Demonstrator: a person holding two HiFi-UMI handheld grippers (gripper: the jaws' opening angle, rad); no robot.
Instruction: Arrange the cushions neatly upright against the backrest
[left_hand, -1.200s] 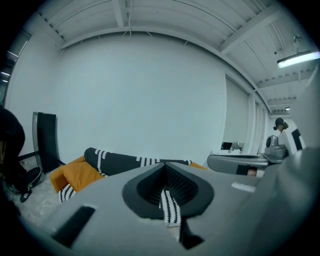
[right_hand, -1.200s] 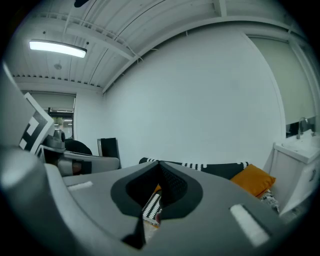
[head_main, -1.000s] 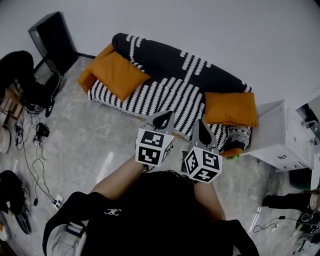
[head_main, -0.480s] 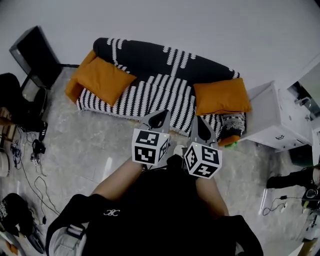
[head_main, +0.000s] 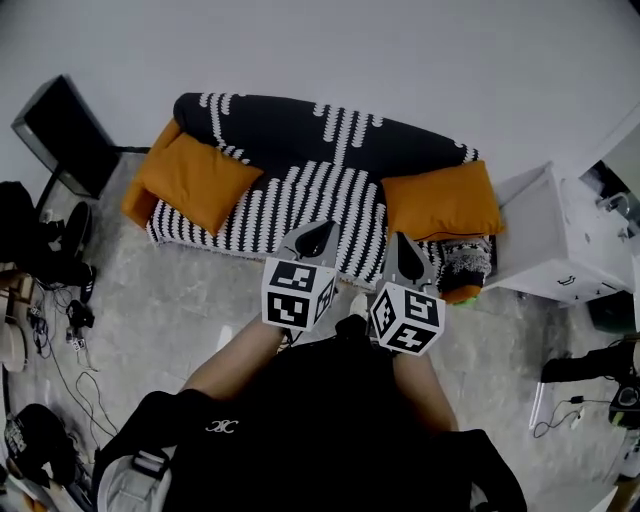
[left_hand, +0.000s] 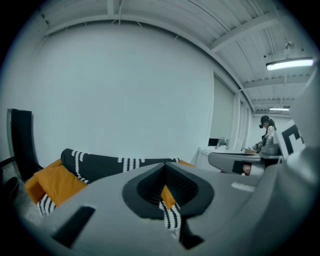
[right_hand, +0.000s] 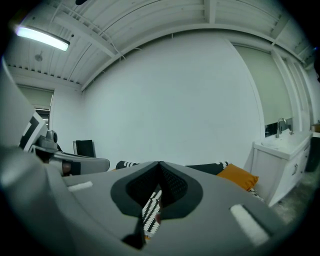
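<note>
While both orange cushions lie down on the seat and neither stands against the backrest (head_main: 320, 130), one cushion (head_main: 190, 180) sits at the left end of the sofa (head_main: 300, 205), turned at an angle with a corner pointing toward the middle. The other cushion (head_main: 440, 205) rests at the right end, its rear edge close to the backrest. The sofa is covered in black cloth with white stripes and runs across the upper middle of the head view, slanting slightly down to the right. Below it, near the centre of the frame, the left gripper (head_main: 317, 230) and the right gripper (head_main: 403, 242) are held side by side, both aimed at the sofa's front edge and well short of either cushion. Each gripper's own view shows its jaws pressed together with nothing between them, only a sliver of striped cloth visible beyond the tips. A white cabinet (head_main: 550, 250) stands just beside the sofa's right end, a black panel (head_main: 65, 135) leans near the wall at upper left, and cables (head_main: 65, 335) trail over the grey floor (head_main: 180, 290) along the left edge.
</note>
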